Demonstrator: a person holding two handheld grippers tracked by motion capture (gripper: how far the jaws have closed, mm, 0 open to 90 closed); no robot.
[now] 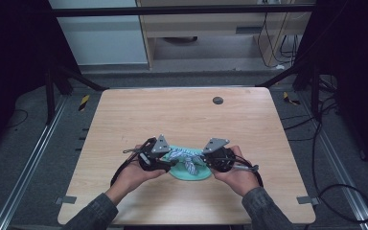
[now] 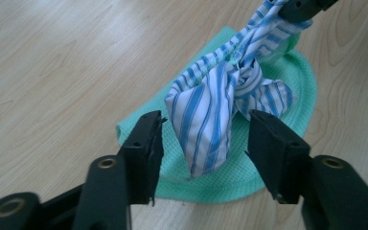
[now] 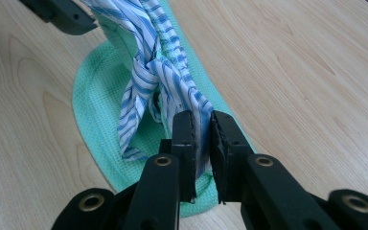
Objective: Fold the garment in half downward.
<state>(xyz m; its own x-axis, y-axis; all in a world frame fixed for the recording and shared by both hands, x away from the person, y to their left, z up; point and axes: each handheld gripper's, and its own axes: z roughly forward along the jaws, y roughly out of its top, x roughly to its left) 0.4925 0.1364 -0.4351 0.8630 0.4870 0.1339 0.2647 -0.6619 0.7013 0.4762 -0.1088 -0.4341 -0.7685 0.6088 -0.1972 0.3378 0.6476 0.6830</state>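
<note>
One knotted strip of blue-and-white striped cloth (image 2: 211, 108) lies on one rounded green waffle-weave cloth (image 2: 287, 86) on the pale wood-grain table (image 1: 182, 115). The left tongs (image 2: 203, 139) stand open around its loose end; the right tongs (image 3: 202, 139) pinch the other end.

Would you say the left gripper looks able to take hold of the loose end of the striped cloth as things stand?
Probably yes. The left gripper has its jaws open, with the free end of the striped cloth hanging between them over the green cloth. Nothing blocks it; the right gripper is shut on the other end.
</note>
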